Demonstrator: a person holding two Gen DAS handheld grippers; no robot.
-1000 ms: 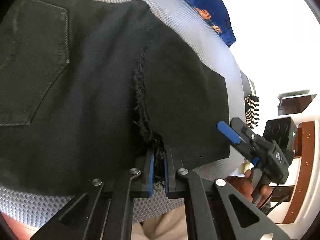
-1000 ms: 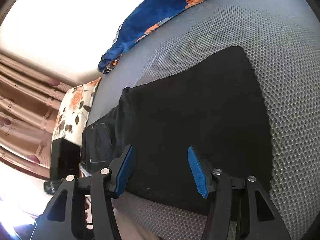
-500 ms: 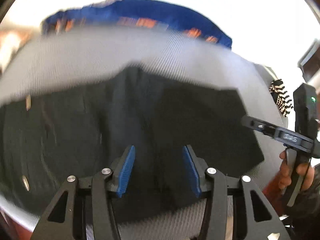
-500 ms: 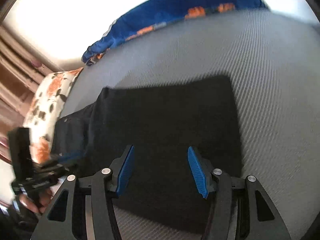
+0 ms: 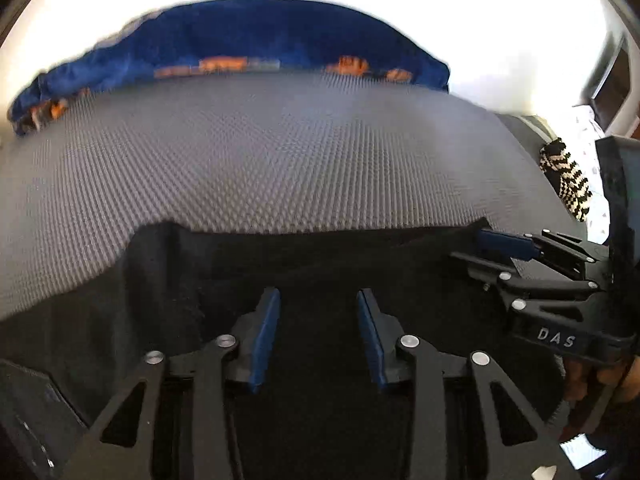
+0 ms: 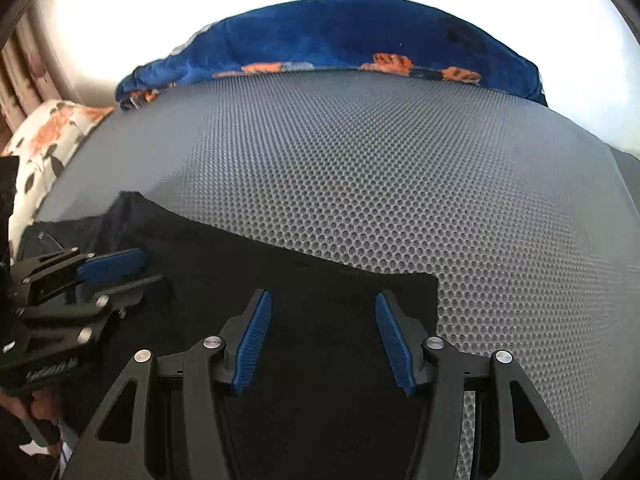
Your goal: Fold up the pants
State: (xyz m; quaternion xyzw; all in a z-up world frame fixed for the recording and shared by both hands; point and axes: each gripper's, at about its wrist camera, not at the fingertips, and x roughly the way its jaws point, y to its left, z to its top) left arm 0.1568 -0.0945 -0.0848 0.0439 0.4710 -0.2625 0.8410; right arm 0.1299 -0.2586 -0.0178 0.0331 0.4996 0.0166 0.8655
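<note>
Where it pinched pants [image 5: 320, 264], gripper [image 5: 318, 336] closing, empty.

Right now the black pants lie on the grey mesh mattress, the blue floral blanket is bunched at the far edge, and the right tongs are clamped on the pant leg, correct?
Not quite: the right tongs are open above the black pants, gripping nothing, as the right wrist view shows. The grey mesh mattress and blue floral blanket are as you say.

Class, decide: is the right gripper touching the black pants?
Cannot tell. In the right wrist view the right gripper has spread jaws over the pants, nothing between the pads; no view shows contact or gap plainly.
</note>
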